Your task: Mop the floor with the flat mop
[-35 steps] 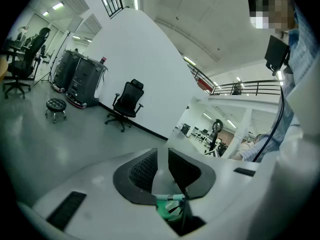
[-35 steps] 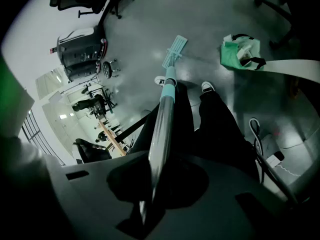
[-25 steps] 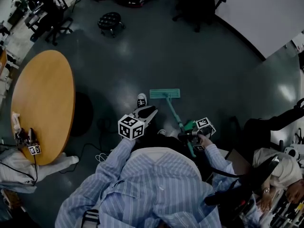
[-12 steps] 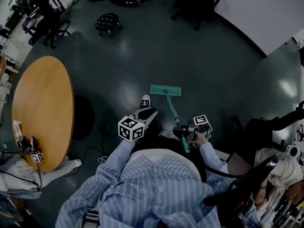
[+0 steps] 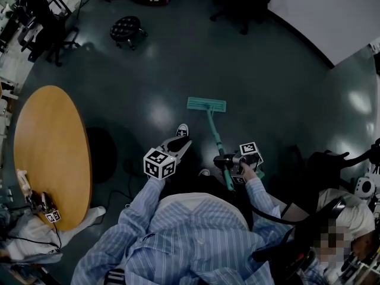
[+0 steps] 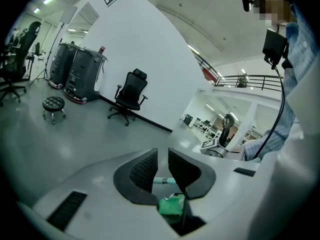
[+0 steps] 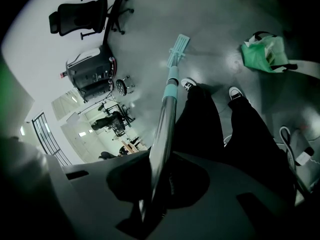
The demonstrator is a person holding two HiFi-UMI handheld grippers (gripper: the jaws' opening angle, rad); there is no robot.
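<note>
The flat mop lies with its teal head [image 5: 206, 105] flat on the dark floor, ahead of the person's shoes [image 5: 181, 129]. Its handle [image 5: 217, 141] slopes back to my right gripper [image 5: 228, 162], which is shut on the handle. In the right gripper view the metal shaft [image 7: 167, 114] runs out from between the jaws to the head [image 7: 179, 48]. My left gripper [image 5: 178, 144] hovers left of the handle, apart from it. In its own view the left gripper [image 6: 162, 166] has its jaws drawn almost together, with nothing held.
A round wooden table [image 5: 47, 153] stands at the left, with cables [image 5: 127, 171] on the floor beside it. A black stool [image 5: 126, 27] and office chairs [image 5: 237, 5] stand farther off. A green bag [image 7: 262, 51] lies on the floor. Another person [image 5: 350, 218] is at the lower right.
The mop head has slid forward, away from the feet. My right gripper moved forward and slightly left with the handle. The left gripper stayed about where it was.
</note>
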